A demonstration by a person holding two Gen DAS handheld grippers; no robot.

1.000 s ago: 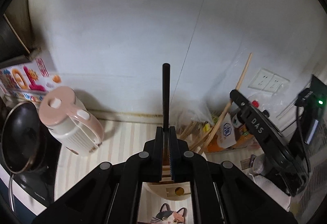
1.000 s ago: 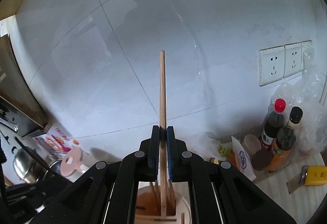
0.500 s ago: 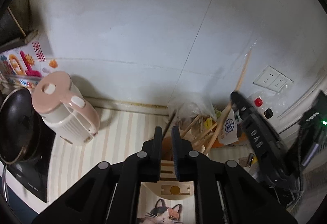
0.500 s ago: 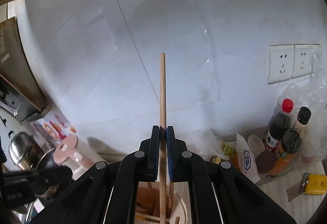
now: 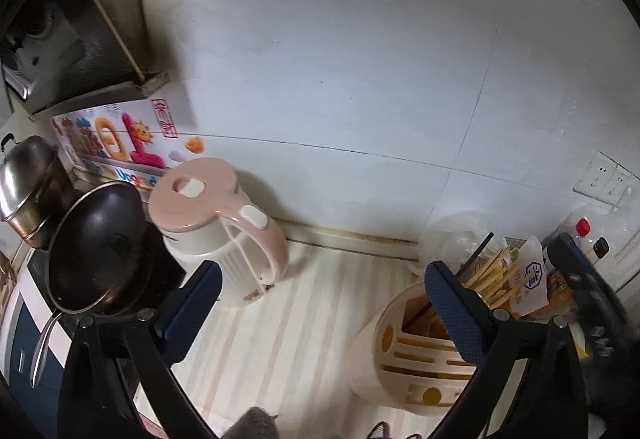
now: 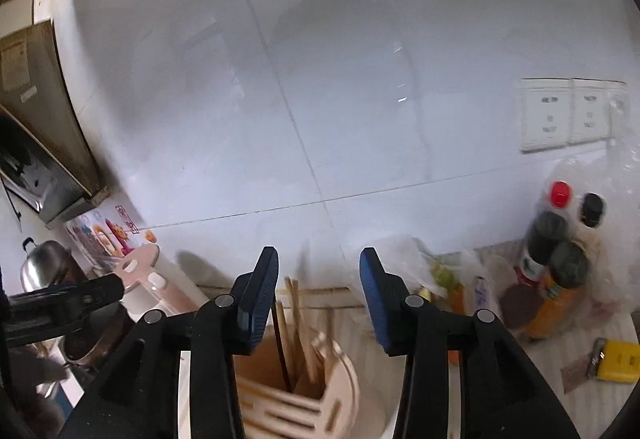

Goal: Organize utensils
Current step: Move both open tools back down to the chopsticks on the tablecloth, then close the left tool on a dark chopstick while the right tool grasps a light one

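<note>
A cream utensil holder (image 5: 404, 371) with slots stands on the striped counter; it also shows in the right wrist view (image 6: 320, 399). Several wooden chopsticks (image 6: 296, 323) and one black chopstick (image 5: 478, 251) stand in it, leaning. My left gripper (image 5: 320, 303) is wide open and empty, to the left of the holder. My right gripper (image 6: 318, 299) is open and empty, just above the holder's chopstick compartment.
A pink and white kettle (image 5: 216, 231) stands left of the holder. A black pan (image 5: 96, 251) and a steel pot (image 5: 28, 187) sit on the stove at far left. Sauce bottles (image 6: 556, 271), plastic bags and a yellow item (image 6: 618, 361) crowd the right. Wall sockets (image 6: 572, 115) are on the tiled wall.
Both grippers opened. The black chopstick left my left gripper and the wooden chopstick left my right gripper; both now stand in the holder. The left gripper shifted left.
</note>
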